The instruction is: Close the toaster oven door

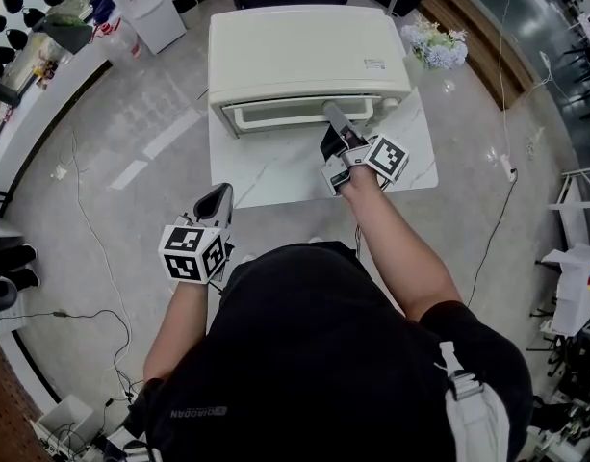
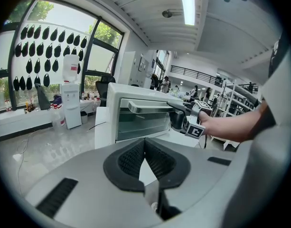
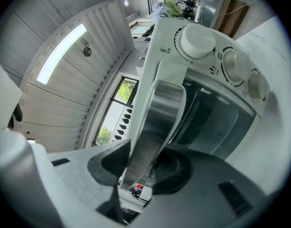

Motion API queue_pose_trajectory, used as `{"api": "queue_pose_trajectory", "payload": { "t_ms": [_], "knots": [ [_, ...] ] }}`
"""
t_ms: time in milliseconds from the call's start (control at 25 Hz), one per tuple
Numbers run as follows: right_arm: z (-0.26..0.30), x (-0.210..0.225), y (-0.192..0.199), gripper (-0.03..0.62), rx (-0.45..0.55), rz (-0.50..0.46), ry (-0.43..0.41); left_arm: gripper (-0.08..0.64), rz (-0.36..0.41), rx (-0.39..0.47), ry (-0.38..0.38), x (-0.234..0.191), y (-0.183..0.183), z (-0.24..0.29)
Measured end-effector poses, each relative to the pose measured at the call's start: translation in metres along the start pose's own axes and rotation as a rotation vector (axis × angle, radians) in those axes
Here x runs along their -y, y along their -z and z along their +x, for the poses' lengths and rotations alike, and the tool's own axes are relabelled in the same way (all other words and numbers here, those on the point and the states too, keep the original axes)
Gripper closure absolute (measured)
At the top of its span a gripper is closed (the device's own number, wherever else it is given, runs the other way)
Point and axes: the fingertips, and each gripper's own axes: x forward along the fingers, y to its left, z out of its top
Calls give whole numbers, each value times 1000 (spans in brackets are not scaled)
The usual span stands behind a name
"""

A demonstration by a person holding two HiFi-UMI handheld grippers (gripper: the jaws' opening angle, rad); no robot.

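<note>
Oven (image 1: 304, 61) stands at the back of a white table (image 1: 275, 176), front toward the person. It is a cream-white box with rounded corners and a flat, bare top. In the right gripper view three pale round knobs (image 3: 197, 41) run in a column beside the door (image 3: 216, 122), whose pane is dark glass in a cream frame. The door stands upright or close to it; whether it sits fully home against the frame cannot be told. A silvery bar handle (image 3: 157, 127) runs across the top edge of the door, held out from it on cream brackets.

The right gripper (image 1: 335, 118) reaches across the table to the oven's front, and its jaws are clamped on the handle, one dark pad on each side of the bar. The left gripper (image 1: 218, 200) hangs well short of the table, near the person's body, with its jaws together and nothing between them. It points toward the oven front. Flowers (image 1: 435, 44) lie beside the oven's right rear corner.
</note>
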Motion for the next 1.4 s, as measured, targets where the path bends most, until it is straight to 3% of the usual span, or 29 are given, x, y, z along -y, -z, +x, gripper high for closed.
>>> {"api": "queue_pose_trajectory", "payload": {
  "t_ms": [400, 640, 1200, 1320, 1400],
  "knots": [
    [0, 5, 0, 454, 36, 120, -25, 557, 4, 27, 0, 4, 2, -1],
    [-3, 1, 0, 339, 71, 193, -60, 557, 10, 25, 6, 4, 4, -7],
    [-63, -3, 38, 334, 94, 190, 10, 557, 52, 25, 100, 22, 5, -19],
    [-76, -18, 48, 345, 86, 144, 6, 557, 63, 37, 129, 28, 0, -21],
    [-82, -30, 58, 409, 54, 58, 27, 557, 67, 46, 145, 31, -3, -24]
  ]
}}
